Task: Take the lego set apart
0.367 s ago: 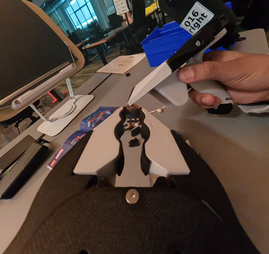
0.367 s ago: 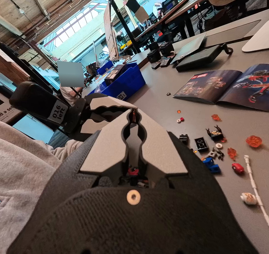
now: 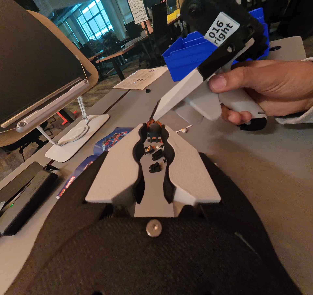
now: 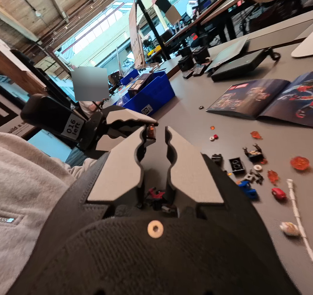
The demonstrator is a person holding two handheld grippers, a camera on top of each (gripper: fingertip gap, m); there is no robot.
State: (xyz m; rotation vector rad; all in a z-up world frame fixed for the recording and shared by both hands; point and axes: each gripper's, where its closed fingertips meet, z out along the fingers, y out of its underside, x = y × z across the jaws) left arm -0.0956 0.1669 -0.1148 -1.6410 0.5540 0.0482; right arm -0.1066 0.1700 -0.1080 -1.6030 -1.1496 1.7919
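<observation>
I am clamping the dark figure [image 3: 153, 129] in my left gripper [image 3: 153, 129]; right gripper [image 4: 155, 131] jaws parted, needing a squarer bite on its orange piece [image 4: 151, 131].

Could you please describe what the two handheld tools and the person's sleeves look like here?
Both tools, left and right, share one design: pale grey wedge fingers with wavy black inner pads on a black textured body with a silver screw. Each carries a white label with black print. The right has a pale grey pistol handle. The sleeve is light grey fleece.
</observation>
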